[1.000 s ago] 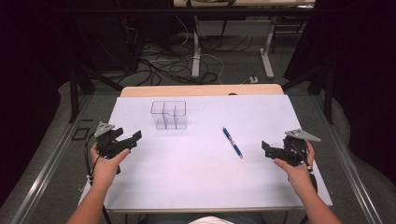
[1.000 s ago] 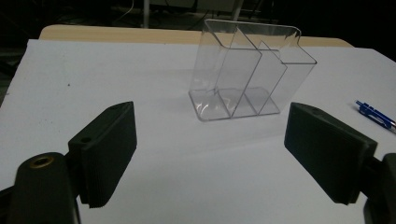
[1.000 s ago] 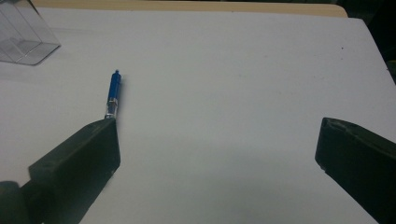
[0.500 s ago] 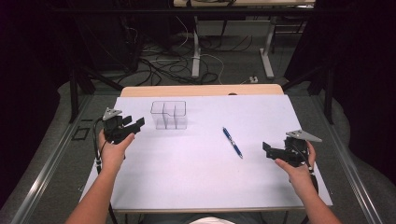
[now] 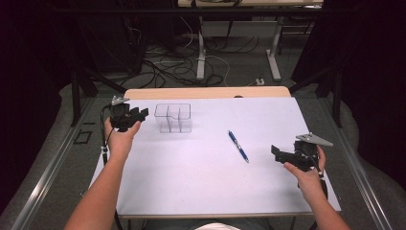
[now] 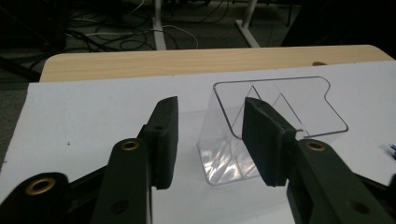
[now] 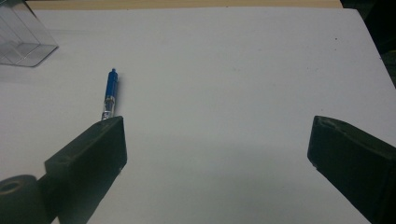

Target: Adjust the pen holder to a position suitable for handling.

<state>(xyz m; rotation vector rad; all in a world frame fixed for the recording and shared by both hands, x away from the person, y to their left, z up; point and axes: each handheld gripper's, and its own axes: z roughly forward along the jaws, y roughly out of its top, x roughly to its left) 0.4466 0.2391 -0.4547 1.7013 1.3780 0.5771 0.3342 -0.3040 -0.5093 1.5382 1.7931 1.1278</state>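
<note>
A clear plastic holder with dividers (image 5: 173, 117) stands upright on the white sheet, toward the back left. My left gripper (image 5: 141, 113) hovers just left of it, pointing at it without touching. In the left gripper view the holder (image 6: 280, 100) lies beyond the gripper (image 6: 210, 109). Its jaws have just been closing, are partly open, and hold nothing. A blue pen (image 5: 238, 145) lies flat right of centre. My right gripper (image 5: 276, 152) rests near the right edge, open wide and empty. In the right gripper view (image 7: 217, 135) the pen (image 7: 110, 93) lies ahead of the left jaw.
The white sheet (image 5: 201, 177) covers a wooden table whose bare far edge (image 5: 206, 92) shows behind the holder. Beyond the table are dark floor, cables and desk legs. A corner of the holder (image 7: 23, 42) shows at the right gripper view's top left.
My left hand has moved away from the person and to the right, up beside the clear holder, and its jaws have narrowed. The right hand, pen and holder have stayed put.
</note>
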